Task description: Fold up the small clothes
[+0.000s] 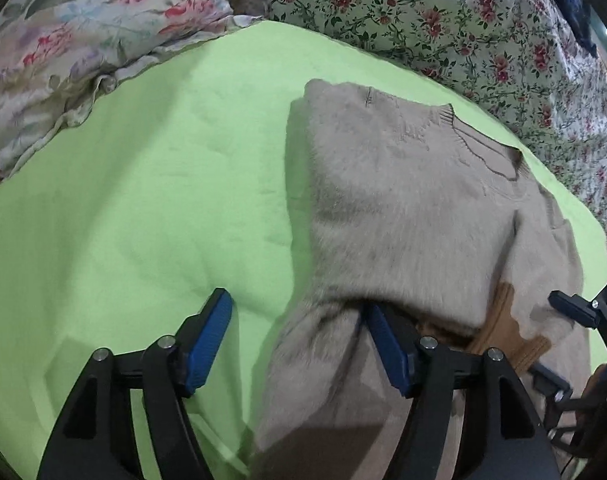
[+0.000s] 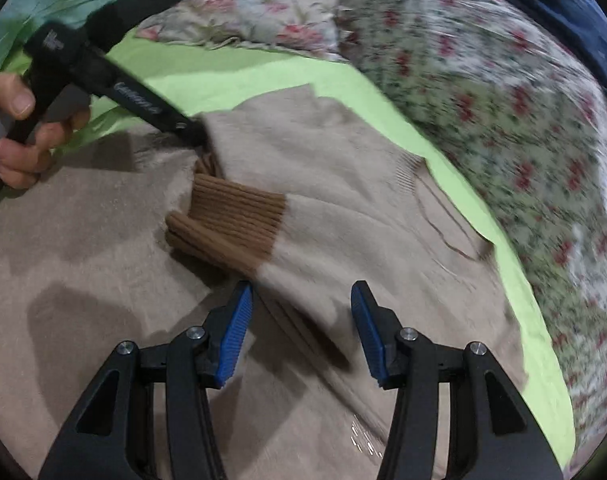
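Note:
A fuzzy beige sweater [image 1: 403, 200] with brown ribbed cuffs [image 2: 239, 220] lies on a lime green cloth [image 1: 143, 184], its sleeves folded in over the body. My left gripper [image 1: 295, 336] is open; its right finger sits under the edge of a folded sleeve, its left finger over the green cloth. My right gripper [image 2: 301, 332] is open just above the sweater body [image 2: 103, 280], near the brown cuffs. The left gripper also shows in the right wrist view [image 2: 135, 96], held by a hand at the sweater's far side.
A floral pillow [image 1: 75, 36] lies at the back left and a floral bedspread [image 1: 463, 28] runs along the back and right. A dark blue fabric [image 2: 543, 4] lies at the far right corner.

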